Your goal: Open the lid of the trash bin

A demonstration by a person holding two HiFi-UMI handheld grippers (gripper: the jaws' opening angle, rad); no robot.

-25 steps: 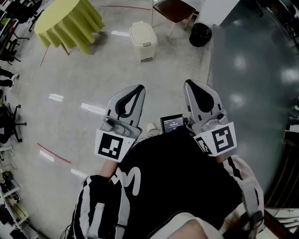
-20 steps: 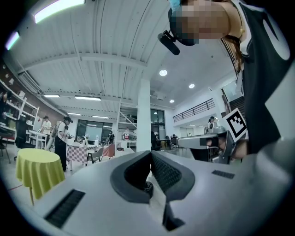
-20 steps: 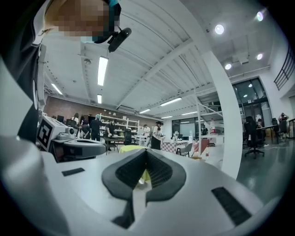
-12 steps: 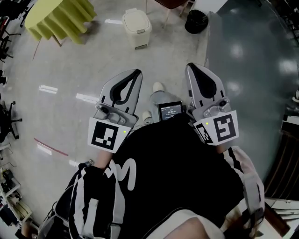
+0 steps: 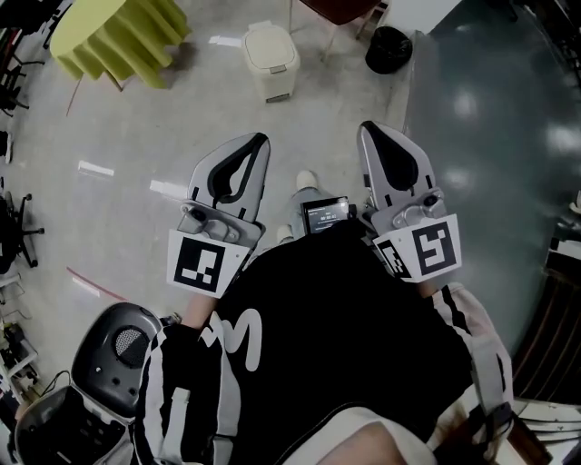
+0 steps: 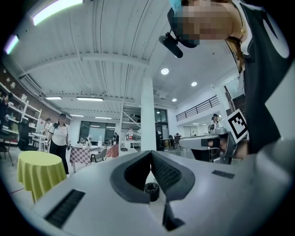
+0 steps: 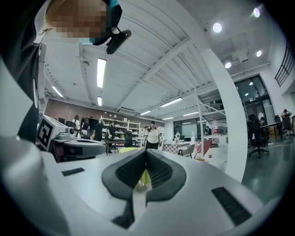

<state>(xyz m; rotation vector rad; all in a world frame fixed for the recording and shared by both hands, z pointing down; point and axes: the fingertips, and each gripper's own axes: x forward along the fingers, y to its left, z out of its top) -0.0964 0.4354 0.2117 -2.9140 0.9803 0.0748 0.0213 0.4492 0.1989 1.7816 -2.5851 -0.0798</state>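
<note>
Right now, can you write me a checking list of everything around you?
Surface: shiny grey floor with thin red lines.
Job's things: cream trash bin, lid shut, well ahead of both grippers.
Clutter: nothing seen.
Grippers: left gripper and right gripper, jaws together, holding nothing.
Cables: nothing seen.
Surroundings: table with yellow-green cloth, round black bin, brown chair, black office chair.

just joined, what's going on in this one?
A person holds a gripper in each hand, out in front of the body. The left gripper and right gripper are both shut and empty. The bin stands well ahead, near a yellow table, lid down. Nothing touches it yet.
</note>
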